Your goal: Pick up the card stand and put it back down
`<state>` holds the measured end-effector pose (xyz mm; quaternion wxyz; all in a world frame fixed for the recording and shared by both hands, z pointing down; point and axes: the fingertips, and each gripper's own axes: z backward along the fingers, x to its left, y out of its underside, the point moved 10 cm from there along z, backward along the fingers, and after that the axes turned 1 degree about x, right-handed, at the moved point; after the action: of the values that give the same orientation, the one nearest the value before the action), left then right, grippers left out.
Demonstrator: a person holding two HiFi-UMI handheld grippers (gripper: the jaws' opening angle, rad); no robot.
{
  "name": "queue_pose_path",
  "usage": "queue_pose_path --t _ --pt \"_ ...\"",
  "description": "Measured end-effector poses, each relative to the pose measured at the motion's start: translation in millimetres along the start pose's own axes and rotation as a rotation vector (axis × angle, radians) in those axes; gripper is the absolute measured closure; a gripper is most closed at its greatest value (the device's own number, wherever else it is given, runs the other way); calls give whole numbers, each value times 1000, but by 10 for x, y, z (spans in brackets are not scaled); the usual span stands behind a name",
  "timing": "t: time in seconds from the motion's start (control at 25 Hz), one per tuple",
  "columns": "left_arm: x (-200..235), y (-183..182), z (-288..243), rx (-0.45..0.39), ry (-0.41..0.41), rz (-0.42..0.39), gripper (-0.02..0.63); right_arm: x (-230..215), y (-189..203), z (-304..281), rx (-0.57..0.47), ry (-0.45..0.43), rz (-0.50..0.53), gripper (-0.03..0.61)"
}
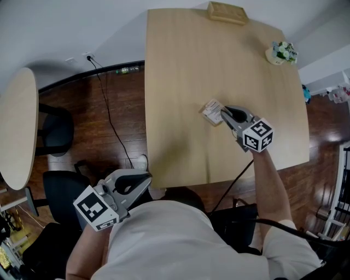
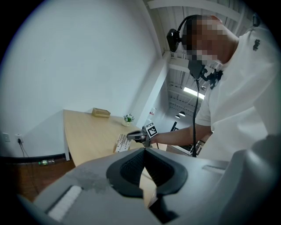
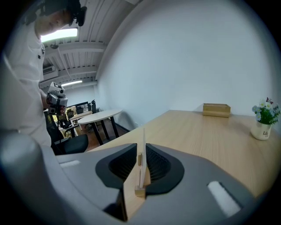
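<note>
Off the table's (image 1: pixel 180 76) near left corner we hold the left gripper (image 1: pixel 146 179), its jaws together on nothing. At the table's middle, our right gripper's (image 1: pixel 224 114) jaws stand slightly apart around the card stand (image 1: pixel 212 111). The stand is upright on the tabletop, with its long axis running along those jaws. Toward the table's far edge sit a wooden box (image 1: pixel 227 12) and a flower pot (image 1: pixel 281 53), and a dark floor (image 1: pixel 109 126) lies beside it.

No wording can be read: print on the card stand (image 1: pixel 211 111) and lettering on the flower pot (image 3: pixel 262 130) are blurred beyond reading.
</note>
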<state>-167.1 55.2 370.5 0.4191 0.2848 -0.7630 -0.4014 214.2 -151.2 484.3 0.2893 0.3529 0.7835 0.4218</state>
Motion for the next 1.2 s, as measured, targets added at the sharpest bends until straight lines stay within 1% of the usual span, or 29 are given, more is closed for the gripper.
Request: queue_pose_path --t 0.08,0.16,0.24,0.44,0.52,0.64,0.72,0.8,0.92,1.0,1.08,1.2 --pt "-7 -9 -6 1 0 -3 610 2 -39 32 -18 8 0 490" --pt "-27 -27 -6 3 -1 -7 609 14 -90 81 -38 19 0 482" --pt "-39 -50 -4 9 -1 -18 610 49 -146 162 -58 41 5 452" --pt "-58 -150 23 16 -27 -66 609 265 -286 546 -114 119 52 434" --pt "-51 -236 50 15 -40 -92 610 421 -275 733 -127 155 54 434" --pt "-13 -363 39 33 -31 -167 610 716 -138 1014 -137 216 32 433" --pt "-11 -397 4 51 1 -210 610 962 28 1209 -135 260 -3 431" --pt "7 -421 -37 65 50 -238 610 1253 221 1405 -133 311 -52 430" --pt "56 -487 -112 68 138 -272 610 1747 435 1655 -117 396 -117 426" --pt "36 -505 -110 68 203 -295 609 2170 548 1789 -111 450 -168 425" --pt "-1 -489 -45 62 261 -308 609 2622 600 1891 -116 505 -213 423" --pt "-23 -401 92 61 333 -312 610 3236 549 1942 -155 576 -256 423"
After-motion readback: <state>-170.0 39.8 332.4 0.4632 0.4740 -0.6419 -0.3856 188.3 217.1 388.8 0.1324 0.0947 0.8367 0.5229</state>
